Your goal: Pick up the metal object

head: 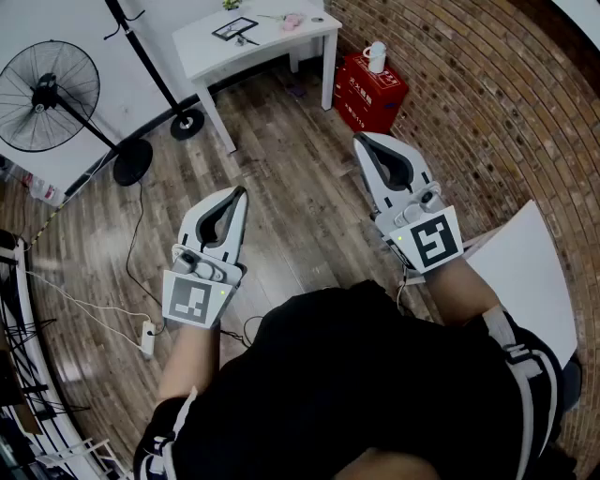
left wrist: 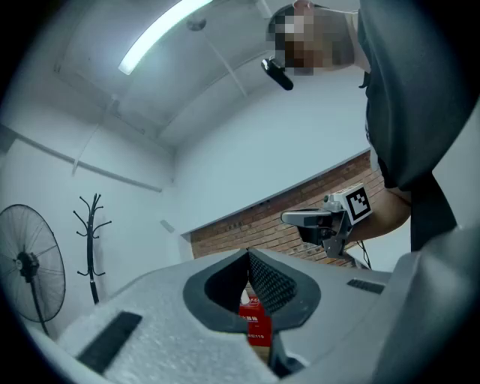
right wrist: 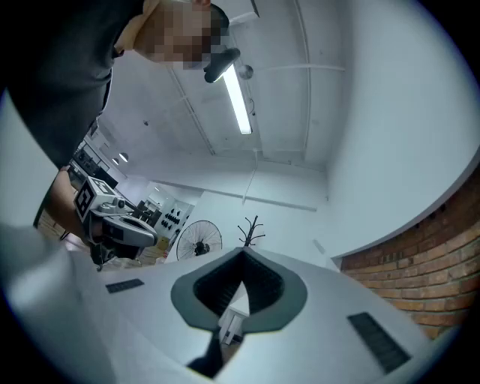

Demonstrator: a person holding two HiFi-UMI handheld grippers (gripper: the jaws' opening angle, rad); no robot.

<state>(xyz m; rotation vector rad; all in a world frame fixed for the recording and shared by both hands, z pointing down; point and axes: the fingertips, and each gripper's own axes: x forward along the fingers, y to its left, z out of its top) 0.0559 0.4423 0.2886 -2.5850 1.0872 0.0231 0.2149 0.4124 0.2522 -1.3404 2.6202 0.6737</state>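
I cannot pick out a metal object in any view. In the head view both grippers are held in the air over the wooden floor, pointing away from the person. My left gripper (head: 242,192) is shut, tips together, with nothing in it. My right gripper (head: 360,141) is likewise shut and empty, and reaches a little farther forward. In the left gripper view the jaws (left wrist: 249,251) meet at a point, and the right gripper (left wrist: 326,219) shows off to the right. In the right gripper view the jaws (right wrist: 241,251) also meet, with the left gripper (right wrist: 112,217) at the left.
A white table (head: 309,28) stands at the far side with a dark flat item (head: 234,28) and a pink thing on it. A red box (head: 370,92) with a white cup on top sits beside it. A fan (head: 47,84), a coat stand base (head: 187,122) and a floor power strip (head: 147,339) are to the left. A white board (head: 525,272) lies to the right.
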